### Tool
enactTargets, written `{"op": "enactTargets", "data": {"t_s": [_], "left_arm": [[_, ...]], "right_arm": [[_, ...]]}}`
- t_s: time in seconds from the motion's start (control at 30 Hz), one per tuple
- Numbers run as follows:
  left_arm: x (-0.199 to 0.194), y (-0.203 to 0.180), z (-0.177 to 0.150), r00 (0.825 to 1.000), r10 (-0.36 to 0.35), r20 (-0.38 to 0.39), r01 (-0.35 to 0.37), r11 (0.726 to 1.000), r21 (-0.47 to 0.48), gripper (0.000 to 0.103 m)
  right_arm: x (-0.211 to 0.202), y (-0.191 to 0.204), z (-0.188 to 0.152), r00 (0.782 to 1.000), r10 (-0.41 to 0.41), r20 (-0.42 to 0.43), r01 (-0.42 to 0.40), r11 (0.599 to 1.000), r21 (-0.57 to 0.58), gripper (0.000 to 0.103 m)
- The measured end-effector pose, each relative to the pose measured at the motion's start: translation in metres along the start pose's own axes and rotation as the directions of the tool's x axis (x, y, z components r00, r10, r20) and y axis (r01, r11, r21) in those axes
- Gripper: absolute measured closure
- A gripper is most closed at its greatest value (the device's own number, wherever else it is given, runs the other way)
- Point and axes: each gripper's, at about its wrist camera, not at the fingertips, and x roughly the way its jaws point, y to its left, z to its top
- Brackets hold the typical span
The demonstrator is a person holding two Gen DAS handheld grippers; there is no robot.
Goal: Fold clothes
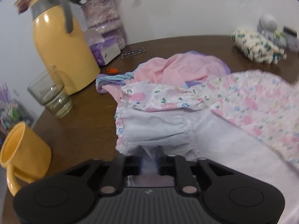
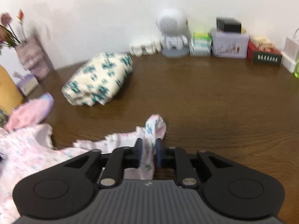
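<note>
We clamp left gripper [image 1: 149, 163] on floral garment [image 1: 252, 100] | right gripper [image 2: 148, 149] clamps its frilled edge | garment runs between us across table [image 2: 205, 93]

Floral garment [image 1: 168, 97] – thin cloth; table [image 2: 205, 97] – grained wood; jug [image 1: 61, 56] – glossy.

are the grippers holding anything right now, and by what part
Both hold the floral garment. The left gripper pinches its white inside-out fabric near a gathered seam; the right gripper pinches a bunched, frilled edge.
</note>
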Motion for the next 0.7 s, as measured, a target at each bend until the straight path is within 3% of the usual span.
{"op": "enactTargets", "data": {"t_s": [0.03,0.2,0.33,0.37,0.53,0.7], "left_arm": [[-0.011,0.002,-0.002,1.0,-0.019,0.013,0.019,1.0,-0.013,0.068],[-0.077,0.003,-0.029,0.989,-0.144,0.037,0.144,0.99,-0.002,0.038],[-0.132,-0.006,-0.068,0.971,-0.239,0.03,0.236,0.968,0.084,0.031],[-0.14,-0.007,-0.077,0.972,-0.232,0.023,0.229,0.969,0.091,0.03],[-0.152,0.006,-0.111,0.99,-0.142,-0.028,0.143,0.989,0.039,0.03],[-0.135,0.023,-0.129,0.979,-0.191,-0.073,0.189,0.982,-0.026,0.031]], "right_arm": [[-0.012,0.003,0.0,1.0,0.01,0.014,-0.01,1.0,-0.016,0.067],[-0.065,0.032,-0.017,0.995,0.094,0.01,-0.092,0.987,-0.134,0.062],[-0.085,0.065,-0.041,0.981,0.188,-0.038,-0.192,0.957,-0.217,0.059],[-0.088,0.075,-0.049,0.972,0.224,-0.064,-0.233,0.94,-0.248,0.059],[-0.09,0.148,-0.092,0.917,0.336,-0.216,-0.398,0.807,-0.436,0.06],[-0.093,0.216,-0.138,0.864,0.375,-0.335,-0.503,0.639,-0.582,0.061]]}}
